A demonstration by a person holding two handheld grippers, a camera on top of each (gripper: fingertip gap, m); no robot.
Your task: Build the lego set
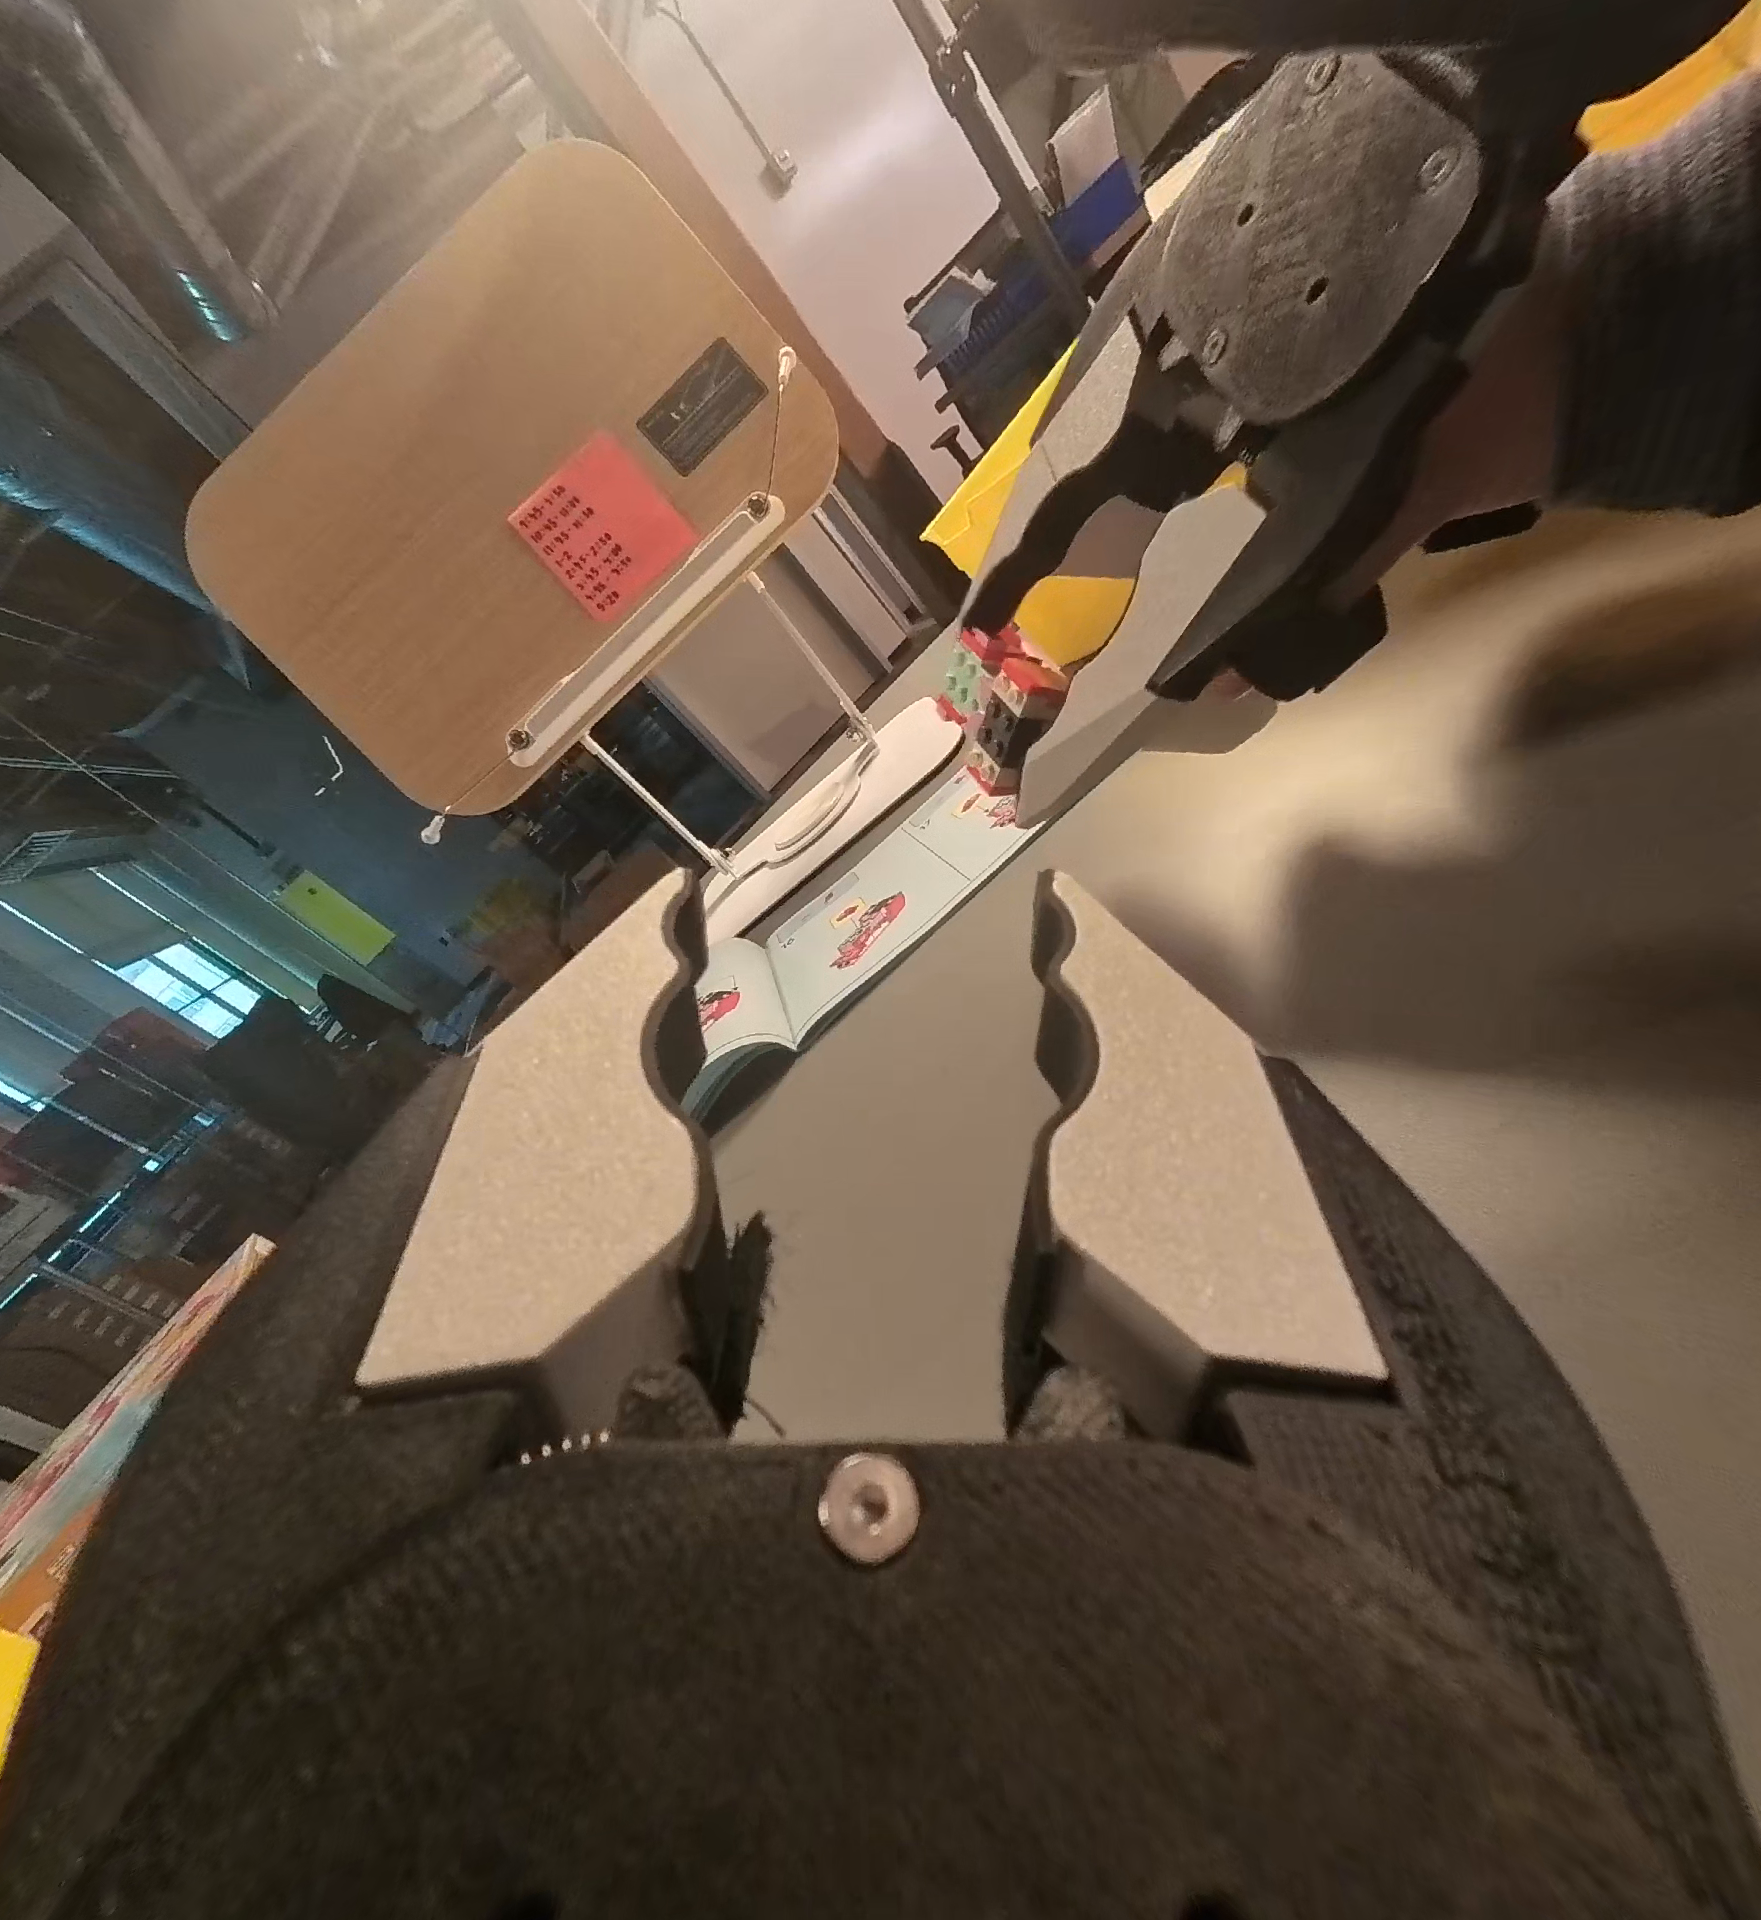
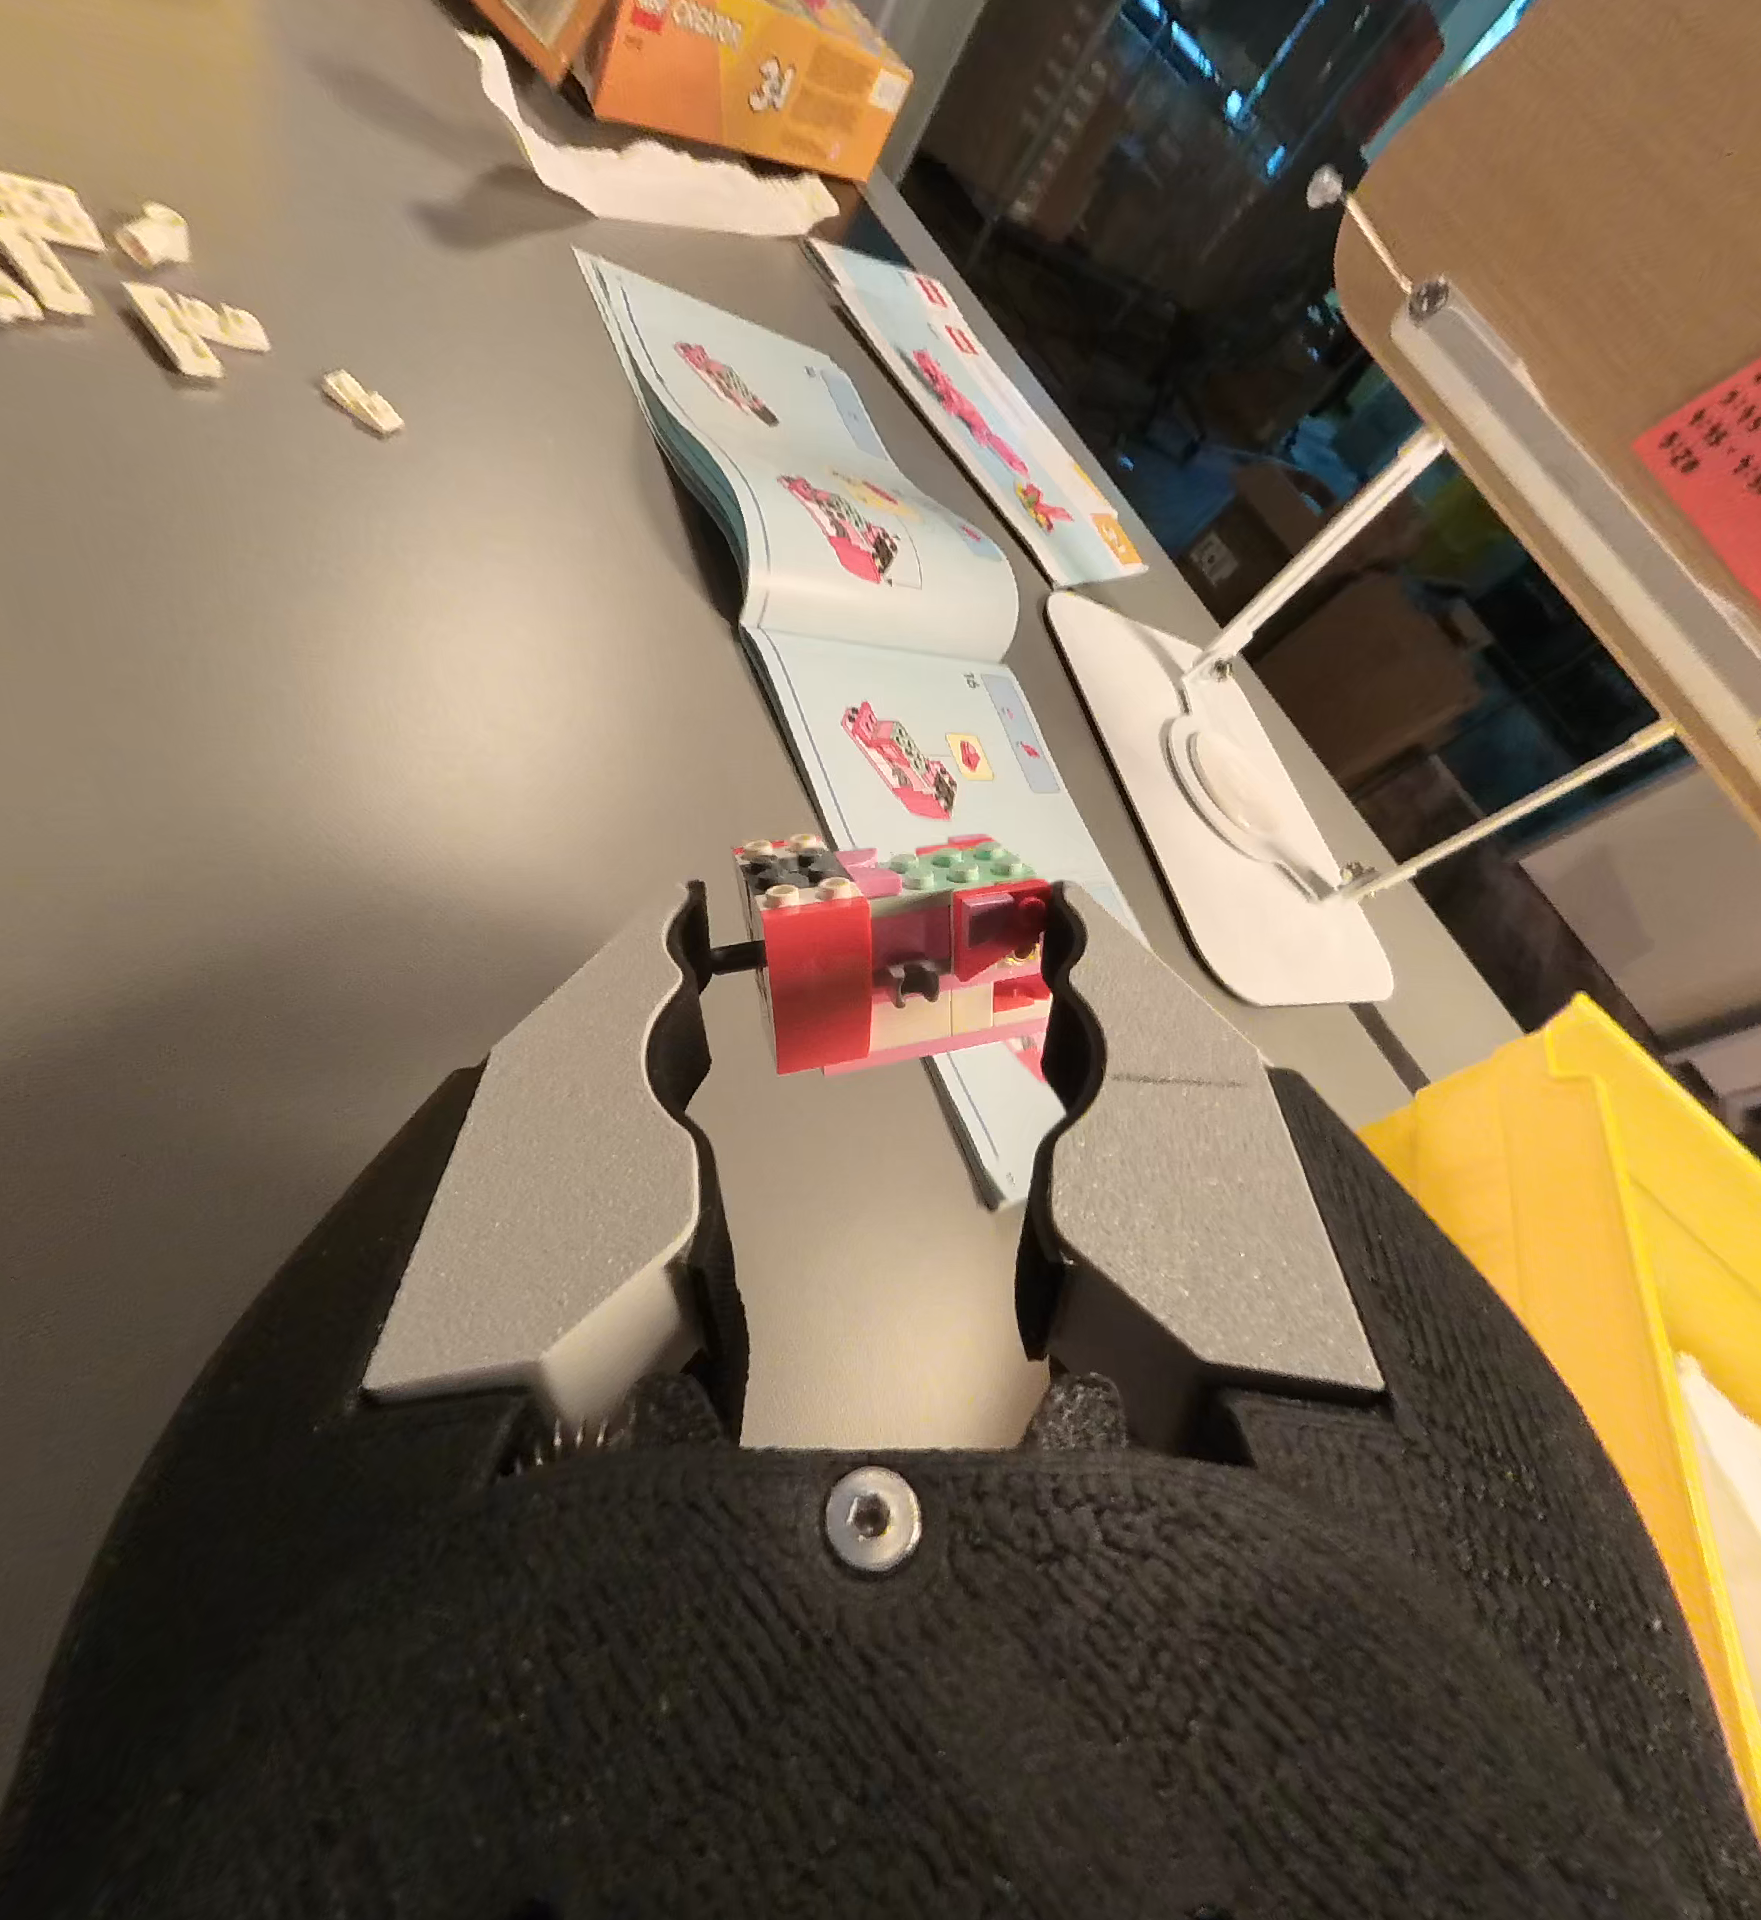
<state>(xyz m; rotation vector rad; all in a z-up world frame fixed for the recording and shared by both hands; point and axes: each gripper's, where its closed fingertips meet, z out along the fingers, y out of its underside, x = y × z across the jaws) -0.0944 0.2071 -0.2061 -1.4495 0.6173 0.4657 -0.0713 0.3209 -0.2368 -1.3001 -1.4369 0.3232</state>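
Fingers [image 2: 1115, 997] of the right gripper [image 2: 871, 977] clamp a studded, blocky brick model [image 2: 886, 956].

1. Bare grey table [image 2: 232, 727] at left gives open passage.
2. Open instruction booklet [image 2: 855, 582] and white stand base [image 2: 1271, 883] occupy the far right.
3. Yellow bin [image 2: 1582, 1299] blocks the near right.
4. Small pale bricks [image 2: 45, 260] lie scattered far left.

On the desk [image 2: 284, 727] an open booklet [image 2: 855, 623] lies ahead, with a second booklet [image 2: 980, 416] behind it and a stand's base [image 2: 1219, 831] to its right. Small pieces [image 2: 76, 270] lie far left, a box [image 2: 751, 94] at the back, and a bin [image 2: 1634, 1247] at the right edge.
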